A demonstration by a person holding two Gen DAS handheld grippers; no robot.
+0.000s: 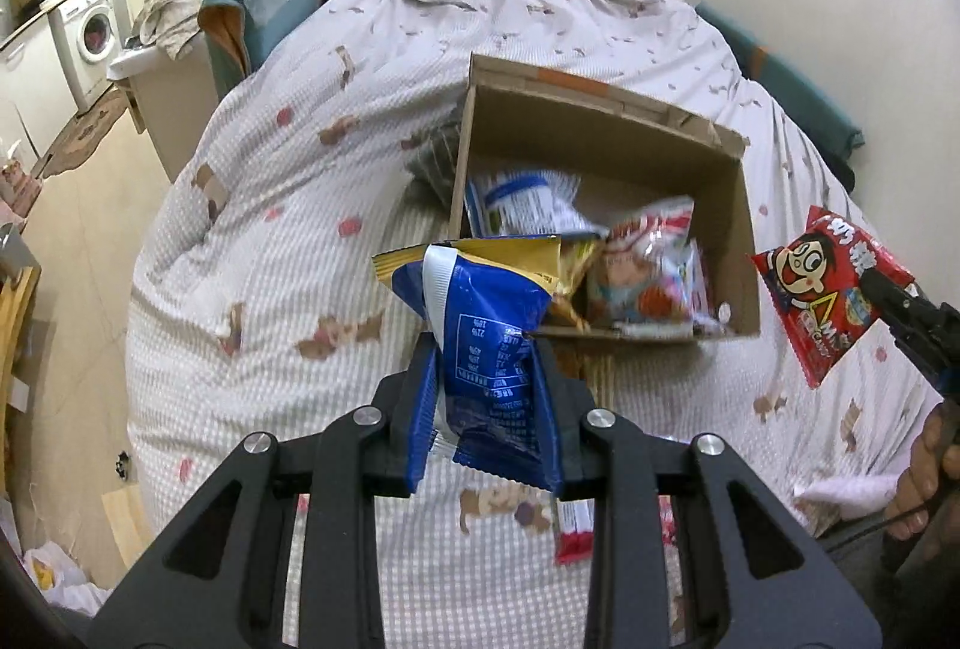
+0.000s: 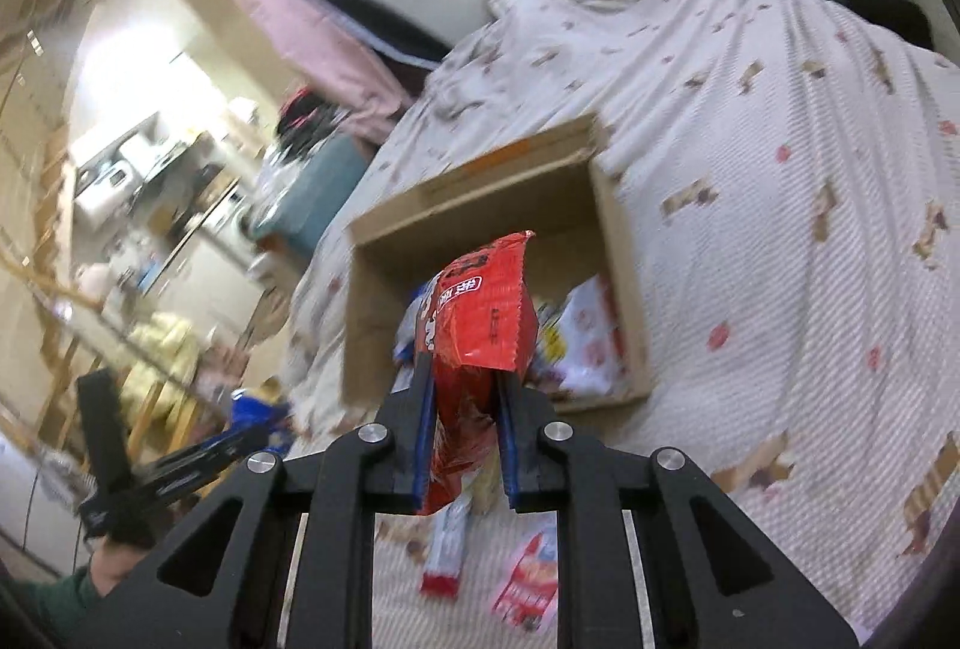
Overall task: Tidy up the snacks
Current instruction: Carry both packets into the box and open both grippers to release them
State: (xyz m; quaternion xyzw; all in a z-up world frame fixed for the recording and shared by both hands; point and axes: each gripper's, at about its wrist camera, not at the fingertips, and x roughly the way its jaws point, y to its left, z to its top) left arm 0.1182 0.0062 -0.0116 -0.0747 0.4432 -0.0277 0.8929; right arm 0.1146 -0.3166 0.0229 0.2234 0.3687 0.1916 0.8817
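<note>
Nearest, the left hand-held gripper (image 1: 483, 349) is clamped on a blue and gold foil snack packet (image 1: 480, 313), pinching its lower half so the long axis runs up out of the fingers, gold-edged seal pointing toward the box ahead. It hangs in the air just short of the near wall of the open brown cardboard box (image 1: 729, 229), probably so a release a little further on drops it inside.

Off to the right, the right hand-held gripper (image 2: 465, 391) grips a red crinkly snack packet with a cartoon face (image 2: 483, 313) the same way: low end between the fingers, long axis along them, crimped top aimed at the box opening. It too is held aloft, over the bed.

Below both, a few loose red and white wrappers (image 2: 528, 583) lie on the white patterned quilt (image 1: 270, 181), not yet collected.

Further on, the box sits on the quilt with several pale packets (image 1: 645, 265) already inside.
</note>
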